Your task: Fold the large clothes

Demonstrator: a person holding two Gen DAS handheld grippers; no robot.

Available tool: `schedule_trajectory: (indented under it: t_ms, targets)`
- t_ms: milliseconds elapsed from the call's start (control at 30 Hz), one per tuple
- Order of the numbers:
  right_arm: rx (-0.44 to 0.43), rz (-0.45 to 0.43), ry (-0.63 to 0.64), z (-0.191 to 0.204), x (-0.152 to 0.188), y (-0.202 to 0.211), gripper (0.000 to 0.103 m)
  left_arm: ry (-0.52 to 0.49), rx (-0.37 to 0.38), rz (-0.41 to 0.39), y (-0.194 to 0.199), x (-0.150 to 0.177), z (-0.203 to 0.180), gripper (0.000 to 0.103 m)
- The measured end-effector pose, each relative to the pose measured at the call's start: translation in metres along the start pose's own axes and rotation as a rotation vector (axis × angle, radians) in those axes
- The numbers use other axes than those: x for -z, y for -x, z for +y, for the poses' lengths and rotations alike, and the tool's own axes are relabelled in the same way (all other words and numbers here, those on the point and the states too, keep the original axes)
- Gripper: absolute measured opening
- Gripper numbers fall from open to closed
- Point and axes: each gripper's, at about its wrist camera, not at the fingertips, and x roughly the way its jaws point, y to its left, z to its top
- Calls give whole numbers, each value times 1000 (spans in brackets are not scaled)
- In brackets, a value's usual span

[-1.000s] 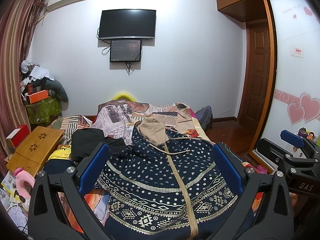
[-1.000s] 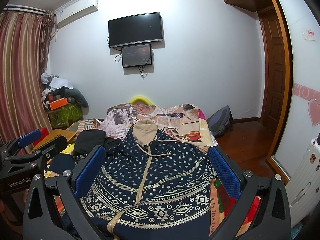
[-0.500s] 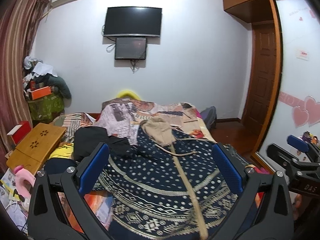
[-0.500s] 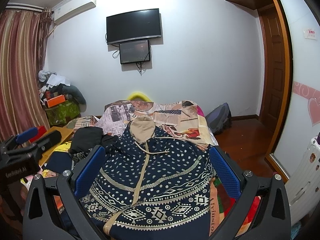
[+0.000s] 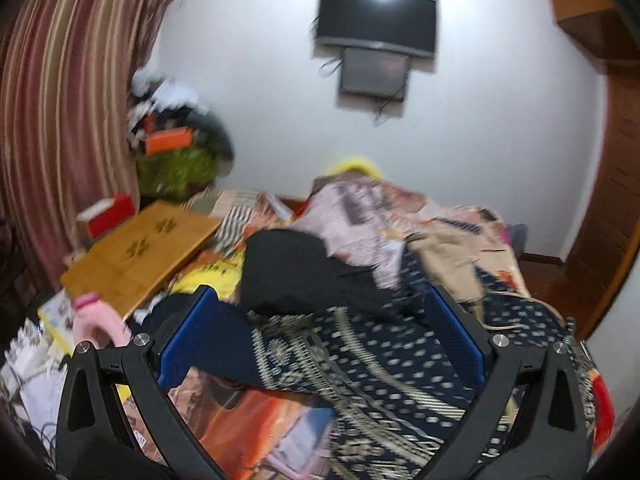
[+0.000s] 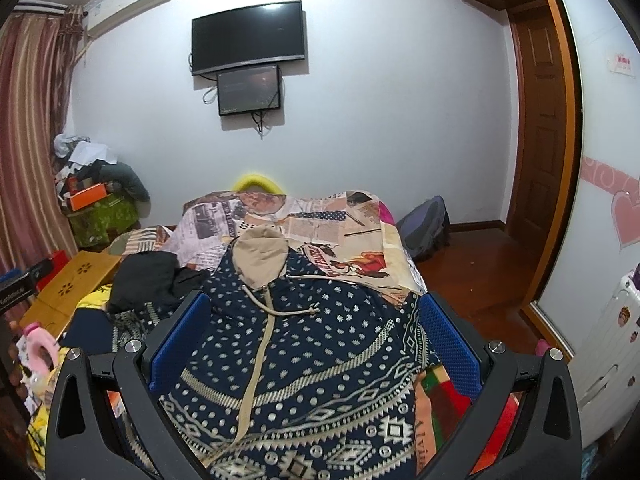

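I see the navy patterned hoodie [image 6: 304,352] spread flat on the bed [image 6: 392,256], zipper up, its tan hood [image 6: 260,256] toward the far edge and its hem at the near edge under my tools. My right gripper [image 6: 314,340] hovers over the hoodie's chest with its blue fingers [image 6: 180,344] spread wide, holding nothing. My left gripper [image 5: 324,336] is also spread wide and empty, hanging over the hoodie's left side near the bed's left edge; that view is blurred. A black garment [image 5: 304,272] lies bunched just beside the hoodie, and a wooden lap bench [image 5: 140,252] sits beyond the left edge.
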Motion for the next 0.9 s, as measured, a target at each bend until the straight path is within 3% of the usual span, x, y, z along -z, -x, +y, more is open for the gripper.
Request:
schedule_trajectory:
  t_ms: [333, 433, 700, 900]
  targets:
    - [16, 78, -24, -4, -3, -52, 103, 222, -98, 268, -111, 39, 112, 102]
    - [13, 116, -37, -6, 1, -65, 103, 301, -116, 351, -135, 59, 142, 93]
    - [22, 198, -23, -1, 11, -90, 103, 645, -21, 485, -177, 110, 221, 77]
    - [30, 225, -27, -1, 15, -102, 103, 823, 80, 531, -203, 134, 241, 65]
